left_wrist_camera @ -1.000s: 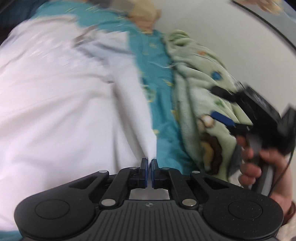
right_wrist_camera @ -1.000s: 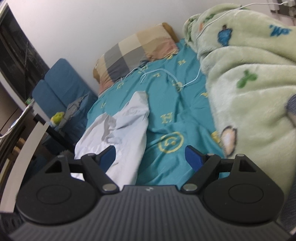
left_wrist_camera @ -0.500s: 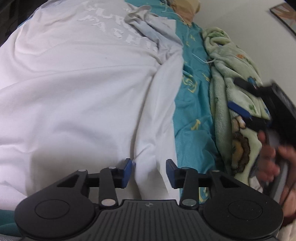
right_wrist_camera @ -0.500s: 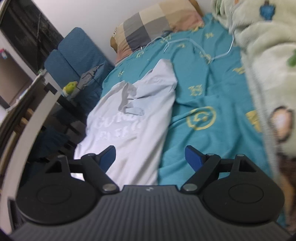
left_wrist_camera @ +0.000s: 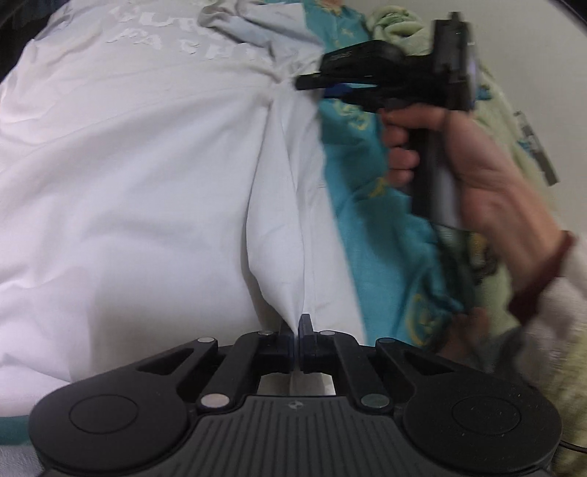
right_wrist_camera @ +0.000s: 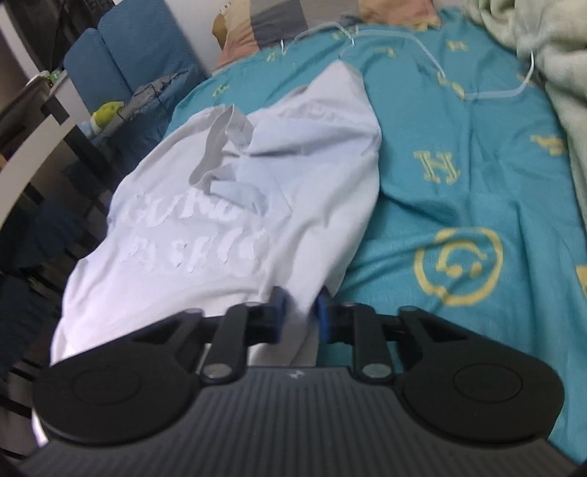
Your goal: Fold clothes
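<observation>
A white T-shirt (left_wrist_camera: 128,165) with pale raised lettering lies spread on a teal bed sheet (left_wrist_camera: 385,257). It also shows in the right wrist view (right_wrist_camera: 220,227). My left gripper (left_wrist_camera: 296,330) is shut on the shirt's right edge near the hem, pulling up a fold. My right gripper (right_wrist_camera: 300,312) has its jaws part way closed around the shirt's right side edge, with cloth between the blue pads. In the left wrist view the right gripper (left_wrist_camera: 385,77) sits at the shirt's edge below the sleeve.
A green patterned fleece blanket (right_wrist_camera: 561,62) is bunched along the right of the bed. A checked pillow (right_wrist_camera: 279,22) and a white cable (right_wrist_camera: 422,47) lie at the head. A blue chair (right_wrist_camera: 121,47) and dark furniture stand left of the bed.
My left gripper opened, then closed on the shirt's right edge. My right gripper came down from above the bed to the shirt's side and its jaws narrowed around the cloth.
</observation>
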The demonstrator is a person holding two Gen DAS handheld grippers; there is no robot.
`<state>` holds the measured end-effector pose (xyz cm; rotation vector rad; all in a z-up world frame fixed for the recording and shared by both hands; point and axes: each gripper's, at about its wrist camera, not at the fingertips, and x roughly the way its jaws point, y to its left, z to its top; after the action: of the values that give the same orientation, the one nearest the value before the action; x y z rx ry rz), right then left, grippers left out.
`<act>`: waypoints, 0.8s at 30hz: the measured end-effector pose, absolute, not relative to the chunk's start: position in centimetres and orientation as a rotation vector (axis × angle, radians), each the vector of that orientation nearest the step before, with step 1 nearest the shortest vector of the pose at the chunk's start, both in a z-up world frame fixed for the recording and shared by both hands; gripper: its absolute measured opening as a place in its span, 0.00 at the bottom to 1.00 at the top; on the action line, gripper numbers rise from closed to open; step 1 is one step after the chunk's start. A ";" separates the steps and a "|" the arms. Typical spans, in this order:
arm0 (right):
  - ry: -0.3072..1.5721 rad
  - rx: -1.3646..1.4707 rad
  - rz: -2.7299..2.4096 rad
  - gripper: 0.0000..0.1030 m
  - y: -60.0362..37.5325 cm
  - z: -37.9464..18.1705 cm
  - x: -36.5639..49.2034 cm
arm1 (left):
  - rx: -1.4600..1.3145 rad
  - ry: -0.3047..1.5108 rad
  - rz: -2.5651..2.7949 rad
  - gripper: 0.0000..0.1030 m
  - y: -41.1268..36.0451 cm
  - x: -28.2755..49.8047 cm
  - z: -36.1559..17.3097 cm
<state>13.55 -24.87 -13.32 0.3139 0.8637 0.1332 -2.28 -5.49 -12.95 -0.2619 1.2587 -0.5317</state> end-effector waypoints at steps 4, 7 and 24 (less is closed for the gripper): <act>0.876 0.193 0.134 0.20 -23.6 -14.4 14.2 | -0.210 1.322 -0.484 0.02 -5.9 -2.1 -14.1; 0.875 0.165 0.123 0.20 -23.1 -14.8 14.3 | -0.228 1.309 -0.514 0.04 -6.3 -2.0 -13.9; 0.726 0.380 0.039 0.44 -23.8 -8.5 10.0 | -0.831 0.884 -0.153 0.67 12.1 9.0 -7.1</act>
<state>9.99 -23.83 -8.47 0.3798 0.7264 0.0390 8.96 12.08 -7.11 -0.8308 0.8841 -0.1531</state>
